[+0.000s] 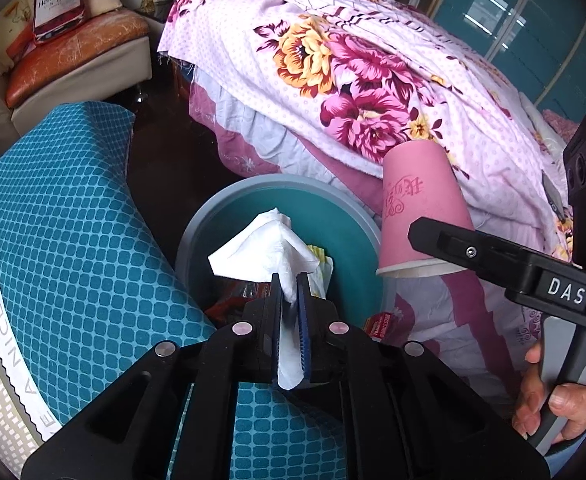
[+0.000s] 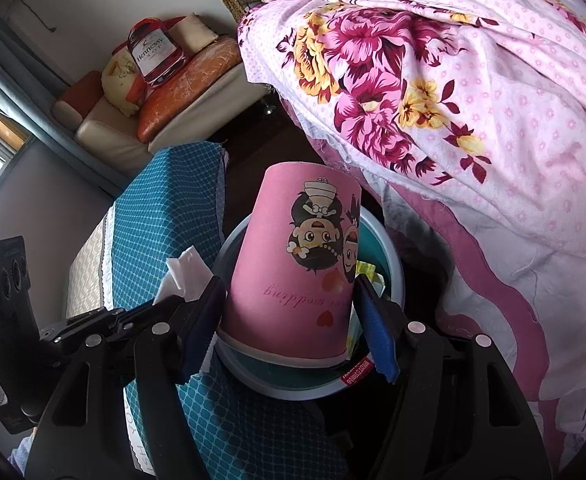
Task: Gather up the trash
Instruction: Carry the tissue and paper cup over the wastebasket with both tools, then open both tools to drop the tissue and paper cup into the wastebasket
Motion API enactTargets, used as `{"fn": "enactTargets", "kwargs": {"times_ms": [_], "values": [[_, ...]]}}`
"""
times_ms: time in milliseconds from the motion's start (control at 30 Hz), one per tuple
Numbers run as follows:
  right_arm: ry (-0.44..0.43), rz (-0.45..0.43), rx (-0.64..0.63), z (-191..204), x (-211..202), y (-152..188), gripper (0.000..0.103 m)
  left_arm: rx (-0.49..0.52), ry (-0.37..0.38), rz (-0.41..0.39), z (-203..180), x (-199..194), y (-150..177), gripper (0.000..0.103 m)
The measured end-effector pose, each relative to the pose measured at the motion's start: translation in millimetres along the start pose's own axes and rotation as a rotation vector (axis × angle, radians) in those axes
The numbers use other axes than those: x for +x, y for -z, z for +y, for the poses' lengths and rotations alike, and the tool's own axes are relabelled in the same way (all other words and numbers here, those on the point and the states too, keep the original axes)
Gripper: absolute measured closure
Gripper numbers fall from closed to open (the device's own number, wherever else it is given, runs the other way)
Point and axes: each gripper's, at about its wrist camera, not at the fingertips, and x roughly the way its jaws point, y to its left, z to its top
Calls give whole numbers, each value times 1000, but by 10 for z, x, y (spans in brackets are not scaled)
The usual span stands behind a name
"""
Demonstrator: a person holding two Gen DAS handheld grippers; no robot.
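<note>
Left claw [image 1: 291, 292] pinches soft white tissue [image 1: 265, 244]; teal bin [image 1: 345, 236] directly beneath. Right claw [image 2: 289, 312] clamps upturned pink paper cup [image 2: 293, 256] over bin: light, crushable, grip sidewalls gently.

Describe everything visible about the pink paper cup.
The pink paper cup is a tapered disposable cup with a rolled white rim. It is printed with a cartoon wedding couple, red hearts and cursive lettering on one side, and an ornamental design on the other. It looks intact, not crushed. It is held upside down, base pointing away and up, mouth nearest the right gripper, whose blue pads press on its sides near the rim. It hangs above the round grey bin with a teal inside, beside the floral bedcover.
</note>
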Motion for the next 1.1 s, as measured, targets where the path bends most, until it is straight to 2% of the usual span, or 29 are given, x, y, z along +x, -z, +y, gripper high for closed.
{"fn": "enactTargets", "kwargs": {"times_ms": [33, 67, 133, 167, 200, 300, 600, 1100], "values": [[0, -1, 1, 1, 1, -8, 40, 0, -4, 0, -2, 13, 0, 86], [1, -1, 2, -4, 5, -18, 40, 1, -5, 0, -2, 17, 1, 79], [2, -2, 3, -11, 6, -34, 40, 0, -15, -5, 0, 22, 2, 59], [5, -1, 4, -20, 10, -37, 40, -1, -24, -11, 1, 16, 3, 41], [6, -1, 5, -17, 11, -45, 40, -2, -40, -24, 3, -1, 5, 28], [10, 0, 9, -13, 9, -49, 40, -4, -78, -45, 24, -49, 9, 12], [14, 15, -11, 59, 69, -61, 39, -64, -103, -9, 195, -91, 105, 10], [49, 46, -85, 358, 267, -157, 39, -118, -142, -23, 497, -221, 287, 10]]}}
